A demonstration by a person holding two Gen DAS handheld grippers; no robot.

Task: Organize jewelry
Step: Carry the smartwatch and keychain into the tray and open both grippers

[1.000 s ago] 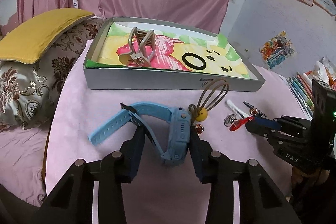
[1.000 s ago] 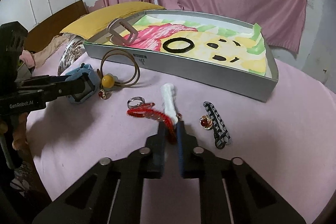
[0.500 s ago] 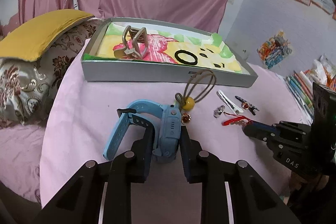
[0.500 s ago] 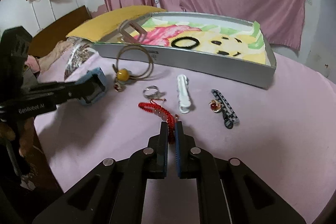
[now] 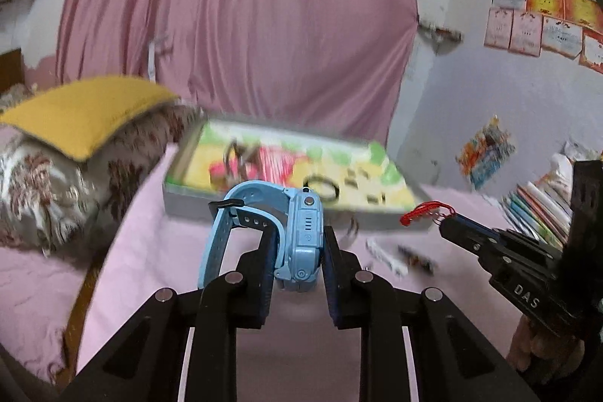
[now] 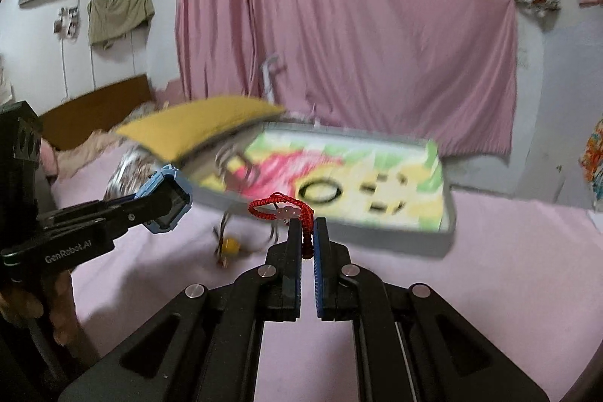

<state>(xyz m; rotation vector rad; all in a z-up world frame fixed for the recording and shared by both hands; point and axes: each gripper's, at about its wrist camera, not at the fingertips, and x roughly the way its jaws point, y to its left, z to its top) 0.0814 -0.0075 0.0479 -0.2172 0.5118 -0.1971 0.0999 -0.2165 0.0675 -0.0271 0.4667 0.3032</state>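
Note:
My left gripper (image 5: 297,243) is shut on a blue watch (image 5: 297,232) and holds it lifted above the pink table; it also shows in the right wrist view (image 6: 167,202). My right gripper (image 6: 307,232) is shut on a red cord bracelet (image 6: 280,208), also lifted; it shows in the left wrist view (image 5: 426,211). Beyond both lies the grey tray (image 6: 446,213) with a colourful lining, holding a black hair ring (image 6: 320,193) and a metal clip (image 5: 235,161).
On the pink tablecloth lie a hair tie with a yellow bead (image 6: 230,245), a white clip (image 5: 384,257) and a dark clip (image 5: 414,259). A yellow pillow (image 5: 75,112) lies to the left, books (image 5: 535,210) to the right, a pink curtain behind.
Both grippers have risen from the table, the left lifting the blue watch, the right lifting the red bracelet. The views now tilt up and blur with motion.

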